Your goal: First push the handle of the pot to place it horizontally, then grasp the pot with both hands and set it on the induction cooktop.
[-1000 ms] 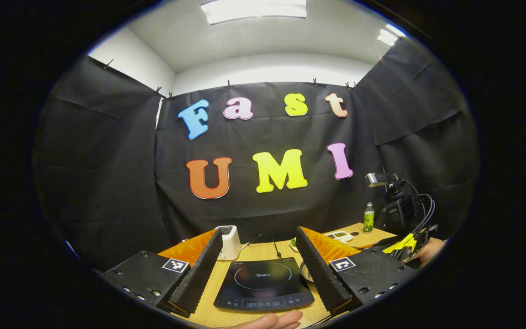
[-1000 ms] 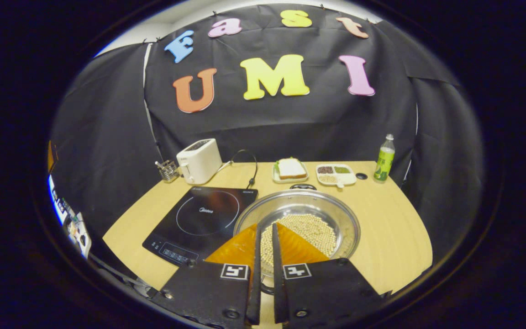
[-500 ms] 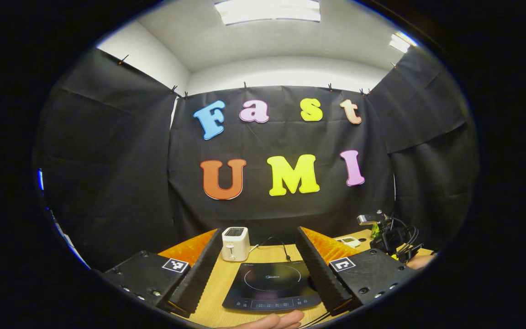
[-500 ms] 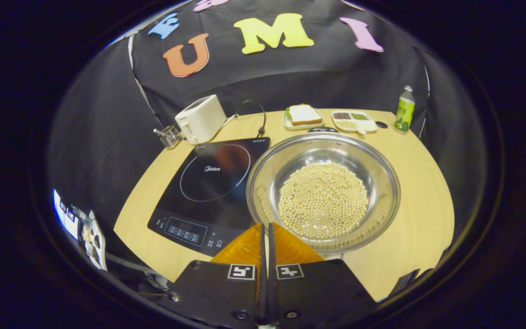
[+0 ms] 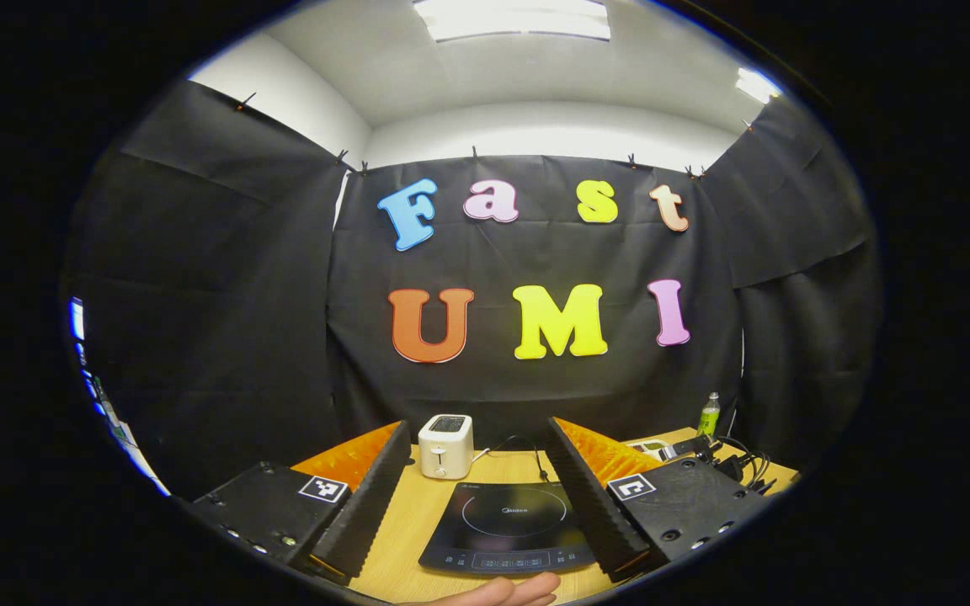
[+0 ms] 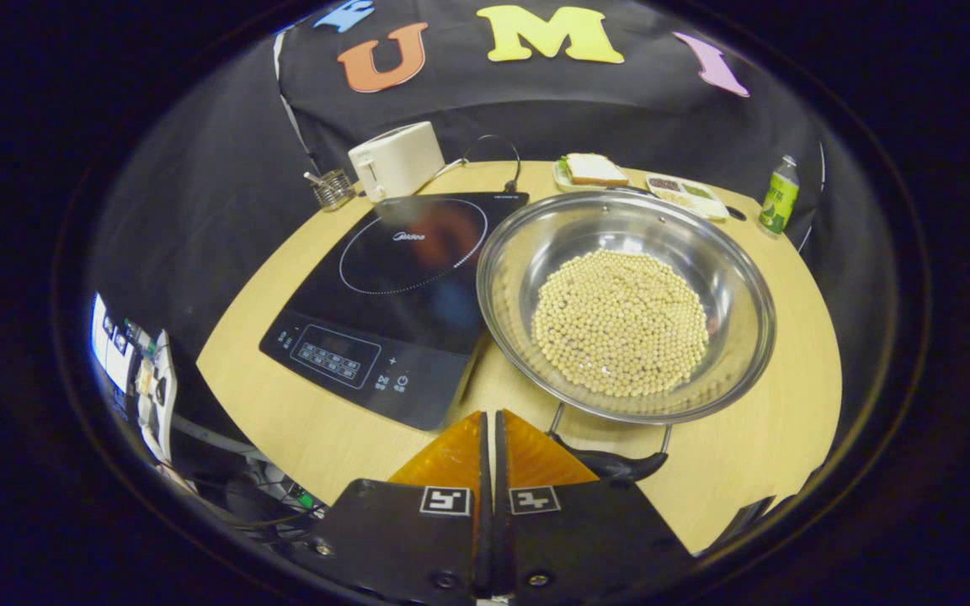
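My right gripper [image 6: 489,421] has its fingers pressed together on nothing, tips just beside the near handle [image 6: 611,461] of the pot [image 6: 625,305], which sits right of the induction cooktop [image 6: 392,290]. My left gripper [image 5: 478,471] gapes wide, empty. I nudge the handle flat gently, sparing the beans [image 6: 620,321].

A recording booth staged as a small kitchen: black cloth [image 5: 224,320] clipped up as walls under a white ceiling with panel lights [image 5: 519,17]. On the wooden tabletop [image 6: 308,421] sit an induction cooktop [image 6: 392,295], a toaster [image 6: 397,158] at 11 o'clock, a plated sandwich [image 6: 590,168] and a green bottle [image 6: 777,195] at 1 o'clock
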{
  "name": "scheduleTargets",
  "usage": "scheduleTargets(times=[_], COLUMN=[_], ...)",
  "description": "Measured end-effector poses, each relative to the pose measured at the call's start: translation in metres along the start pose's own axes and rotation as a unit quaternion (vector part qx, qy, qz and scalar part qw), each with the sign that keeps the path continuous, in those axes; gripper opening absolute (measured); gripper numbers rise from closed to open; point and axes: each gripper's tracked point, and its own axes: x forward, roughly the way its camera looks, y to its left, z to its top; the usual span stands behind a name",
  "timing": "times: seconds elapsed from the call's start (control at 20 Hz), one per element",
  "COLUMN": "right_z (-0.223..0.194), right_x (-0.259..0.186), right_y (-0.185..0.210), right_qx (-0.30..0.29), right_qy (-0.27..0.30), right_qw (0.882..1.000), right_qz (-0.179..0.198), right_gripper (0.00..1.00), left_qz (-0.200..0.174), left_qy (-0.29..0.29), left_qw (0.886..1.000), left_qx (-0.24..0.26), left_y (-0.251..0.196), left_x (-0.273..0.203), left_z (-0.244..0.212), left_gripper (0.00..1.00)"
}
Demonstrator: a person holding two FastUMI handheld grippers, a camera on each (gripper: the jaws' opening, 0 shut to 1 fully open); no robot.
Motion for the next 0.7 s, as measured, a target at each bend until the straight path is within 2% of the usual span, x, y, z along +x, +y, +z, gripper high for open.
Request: scheduleTargets(times=[0.2, 0.25, 0.7], right_z=[-0.005, -0.004, -0.011], right_x=[-0.002, -0.004, -0.013], right_y=[-0.007, -0.009, -0.037], right_qx=[0.042, 0.05, 0.034], right_qy=[0.005, 0.003, -0.007], right_qw=[0.998, 0.998, 0.999], right_qz=[0.036, 0.041, 0.029], right_gripper=[0.02, 0.04, 0.04], left_qz=[-0.002, -0.002, -0.021], left_qy=[0.003, 0.004, 0.004], left_qw=[1.0, 1.0, 1.0], left_qx=[0.007, 0.005, 0.016], left_y=[0.001, -0.001, -0.021], left_x=[0.004, 0.003, 0.007], left_z=[0.0, -0.001, 0.001], left_gripper=[0.96, 0.96, 0.96])
